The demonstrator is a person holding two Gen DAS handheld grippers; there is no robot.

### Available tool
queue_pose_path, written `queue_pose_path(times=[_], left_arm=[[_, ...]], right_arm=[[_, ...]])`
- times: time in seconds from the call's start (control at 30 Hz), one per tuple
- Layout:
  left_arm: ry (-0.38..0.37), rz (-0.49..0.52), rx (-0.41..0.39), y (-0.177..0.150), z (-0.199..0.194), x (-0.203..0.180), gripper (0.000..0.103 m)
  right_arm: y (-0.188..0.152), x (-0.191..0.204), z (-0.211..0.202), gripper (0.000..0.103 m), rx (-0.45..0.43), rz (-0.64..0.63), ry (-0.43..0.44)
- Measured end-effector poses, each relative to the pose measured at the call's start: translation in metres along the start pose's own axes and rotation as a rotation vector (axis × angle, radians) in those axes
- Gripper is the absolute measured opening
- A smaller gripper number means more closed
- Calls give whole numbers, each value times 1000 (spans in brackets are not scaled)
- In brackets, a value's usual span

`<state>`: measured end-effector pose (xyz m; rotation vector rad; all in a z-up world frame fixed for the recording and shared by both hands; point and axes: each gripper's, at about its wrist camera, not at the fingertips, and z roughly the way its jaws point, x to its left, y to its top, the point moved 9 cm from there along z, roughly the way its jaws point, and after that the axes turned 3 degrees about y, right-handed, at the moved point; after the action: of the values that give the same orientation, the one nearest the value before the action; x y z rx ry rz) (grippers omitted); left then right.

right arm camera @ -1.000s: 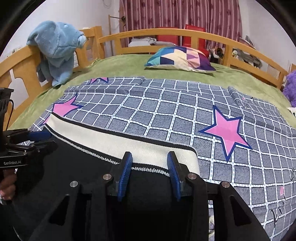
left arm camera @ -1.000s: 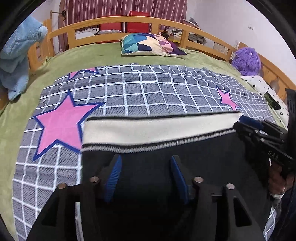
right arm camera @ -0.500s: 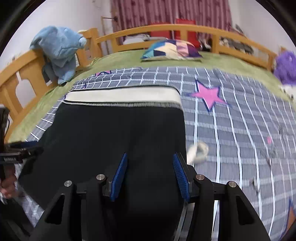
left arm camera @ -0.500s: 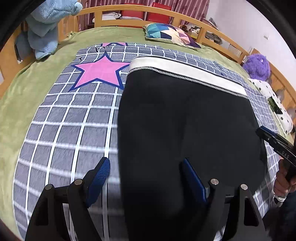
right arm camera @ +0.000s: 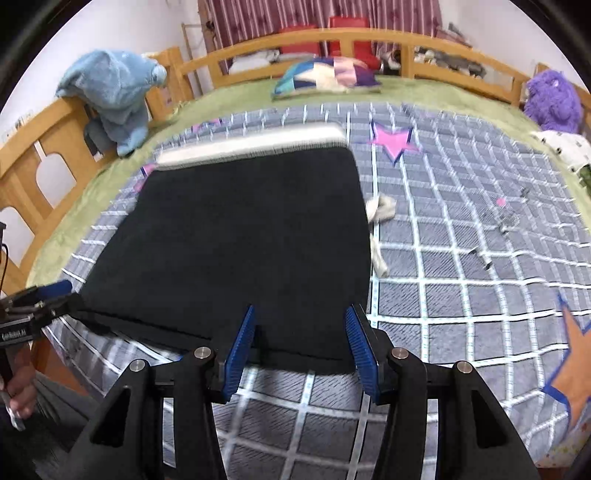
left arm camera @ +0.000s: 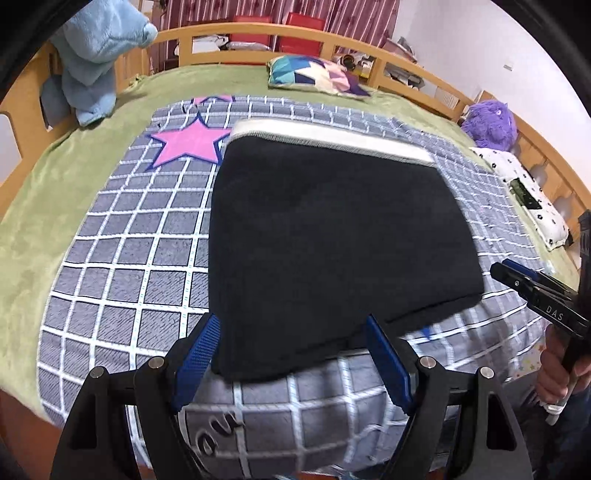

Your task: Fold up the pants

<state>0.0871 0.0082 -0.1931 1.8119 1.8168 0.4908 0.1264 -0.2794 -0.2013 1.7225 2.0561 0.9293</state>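
The black pants (left arm camera: 332, 236) lie folded flat on the checked blanket (left arm camera: 122, 273), with the white waistband (left arm camera: 332, 138) at the far end. They show the same way in the right wrist view (right arm camera: 236, 240). A white drawstring (right arm camera: 378, 218) sticks out at their right side. My left gripper (left arm camera: 291, 362) is open and empty, at the near left corner of the pants. My right gripper (right arm camera: 301, 349) is open and empty, at the near right corner. Each gripper shows in the other's view: the right one (left arm camera: 535, 295), the left one (right arm camera: 37, 306).
A wooden bed rail (left arm camera: 258, 29) runs around the green sheet (left arm camera: 33, 206). A blue plush (left arm camera: 96, 55) hangs on the left rail. A patterned pillow (left arm camera: 317, 75) lies at the far end. A purple plush (left arm camera: 489, 123) and a white dotted cloth (left arm camera: 524, 192) lie right.
Both grippers have let go of the pants and pulled back toward the near edge of the bed. The jaws have opened wider. The pants now lie flat on the blanket.
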Motion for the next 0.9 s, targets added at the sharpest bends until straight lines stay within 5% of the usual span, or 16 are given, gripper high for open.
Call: queue_pose_path(times=[0.17,0.23,0.4,0.47,0.63,0.9], left_arm=[[26,-8,-64,11,-46,-15,79],[33,-21,-85,14,-63,-20,79],[47,-15,-165,15,-105,-33,84],[76,-2,-196,15,-116,-36,86],[131,29,-235,17,-128,-45,89],[123,45,-233,12,-122,-52,90]], right_arm=[[17,22,-54,53,-89,-38,-48],[21,25,-72,65,-123,-34,-60],[13,30,-104,67,-144,-5,-56],[8,30,-112,80,-139,-1,-85],[5,35,-136,96,-198,-27,-117],[-3,23,-132,96,-181,43,-99]])
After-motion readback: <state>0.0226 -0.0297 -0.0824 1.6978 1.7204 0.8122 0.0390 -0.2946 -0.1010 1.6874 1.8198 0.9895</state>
